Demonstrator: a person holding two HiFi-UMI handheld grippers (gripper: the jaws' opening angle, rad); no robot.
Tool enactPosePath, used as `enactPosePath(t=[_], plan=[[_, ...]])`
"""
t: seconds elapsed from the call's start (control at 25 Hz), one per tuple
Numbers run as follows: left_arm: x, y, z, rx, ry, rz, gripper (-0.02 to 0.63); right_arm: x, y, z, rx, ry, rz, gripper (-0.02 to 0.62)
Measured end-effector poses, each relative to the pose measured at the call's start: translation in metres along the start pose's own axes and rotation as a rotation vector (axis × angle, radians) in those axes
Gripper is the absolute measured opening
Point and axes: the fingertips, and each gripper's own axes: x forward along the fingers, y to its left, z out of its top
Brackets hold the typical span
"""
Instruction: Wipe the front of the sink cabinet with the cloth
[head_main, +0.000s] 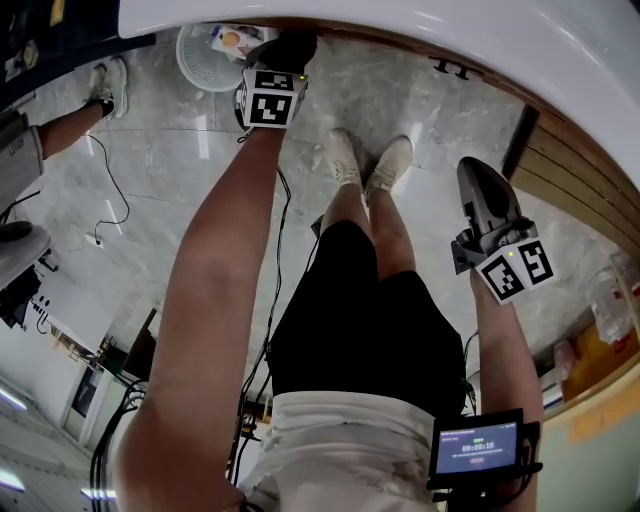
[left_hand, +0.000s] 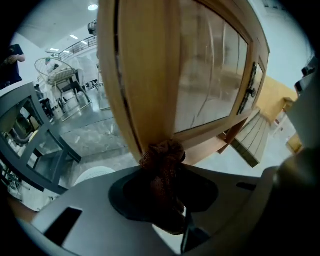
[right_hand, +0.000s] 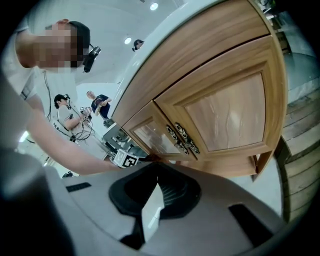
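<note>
Cloth (left_hand: 163, 167) — in left hand-held gripper (left_hand: 167, 197)

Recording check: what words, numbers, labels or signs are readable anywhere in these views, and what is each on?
"00:00:10": timer on the screen, small, so probably but not certainly.
Other lines on that screen: too small to read.
Marker cubes: square patterns only, no words.
Packet in the basket: print too blurred to read.
Both gripper views: no text.

The right gripper (right_hand: 156, 186), jaws seemingly together, points at the wooden cabinet doors (right_hand: 227, 112).
</note>
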Motion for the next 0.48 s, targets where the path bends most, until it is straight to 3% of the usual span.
enactPosePath(t=[0.48], plan=[[0.035, -0.127, 0.028, 0.092, -0.009, -0.184, 0.124, -0.032, -0.024, 0.007, 0.001, -0.057, -0.036, 0.012]])
